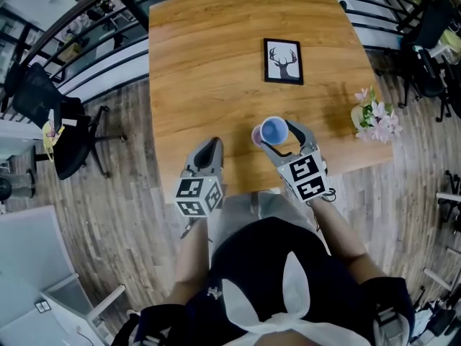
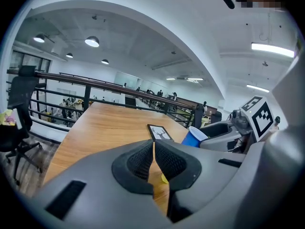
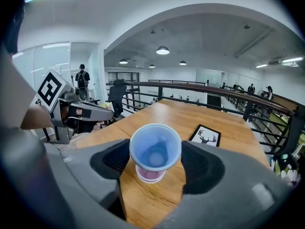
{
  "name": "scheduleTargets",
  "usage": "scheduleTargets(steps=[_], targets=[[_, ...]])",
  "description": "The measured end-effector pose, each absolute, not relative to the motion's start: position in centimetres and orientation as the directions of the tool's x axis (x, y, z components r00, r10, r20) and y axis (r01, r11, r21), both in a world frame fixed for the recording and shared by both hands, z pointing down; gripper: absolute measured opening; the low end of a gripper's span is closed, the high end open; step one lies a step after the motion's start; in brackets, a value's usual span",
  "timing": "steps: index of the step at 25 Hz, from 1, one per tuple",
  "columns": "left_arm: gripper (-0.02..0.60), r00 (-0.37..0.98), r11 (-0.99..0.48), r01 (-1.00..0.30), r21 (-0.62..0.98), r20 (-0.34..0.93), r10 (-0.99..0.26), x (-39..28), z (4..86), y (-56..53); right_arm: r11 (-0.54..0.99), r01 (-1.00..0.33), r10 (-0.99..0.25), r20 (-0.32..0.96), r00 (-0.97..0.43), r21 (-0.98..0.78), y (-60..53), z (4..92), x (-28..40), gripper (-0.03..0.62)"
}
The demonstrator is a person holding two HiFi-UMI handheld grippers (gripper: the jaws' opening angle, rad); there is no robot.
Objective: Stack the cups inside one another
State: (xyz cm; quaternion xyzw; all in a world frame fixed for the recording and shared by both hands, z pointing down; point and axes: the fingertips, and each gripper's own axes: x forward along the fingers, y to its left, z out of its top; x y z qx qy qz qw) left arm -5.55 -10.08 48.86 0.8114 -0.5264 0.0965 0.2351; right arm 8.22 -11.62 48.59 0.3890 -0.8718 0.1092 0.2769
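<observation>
A blue cup (image 3: 155, 149) sits upright between the pads of my right gripper (image 3: 155, 162), which is shut on it. Directly under it a pink cup (image 3: 151, 176) stands on the wooden table (image 3: 157, 199), its rim showing just below the blue cup's base. From the head view the blue cup (image 1: 274, 130) overlaps the pink cup (image 1: 256, 136) near the table's front edge, with my right gripper (image 1: 282, 140) around it. My left gripper (image 1: 209, 153) hovers to the left, shut and empty. In the left gripper view its pads (image 2: 164, 162) meet, and the blue cup (image 2: 193, 138) shows at right.
A black-framed deer picture (image 1: 283, 61) lies at the table's middle back. Pink and white flowers (image 1: 374, 121) stand at the right edge. A black office chair (image 1: 50, 121) is on the floor to the left. Railings run behind the table.
</observation>
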Motion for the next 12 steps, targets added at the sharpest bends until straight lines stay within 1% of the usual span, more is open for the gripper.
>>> scheduleTargets(steps=[12], targets=[[0.028, 0.405, -0.308, -0.909, 0.280, 0.421, -0.812, -6.3, 49.6, -9.1, 0.706, -0.708, -0.552, 0.638, -0.537, 0.016, -11.6, 52.3, 7.1, 0.334]])
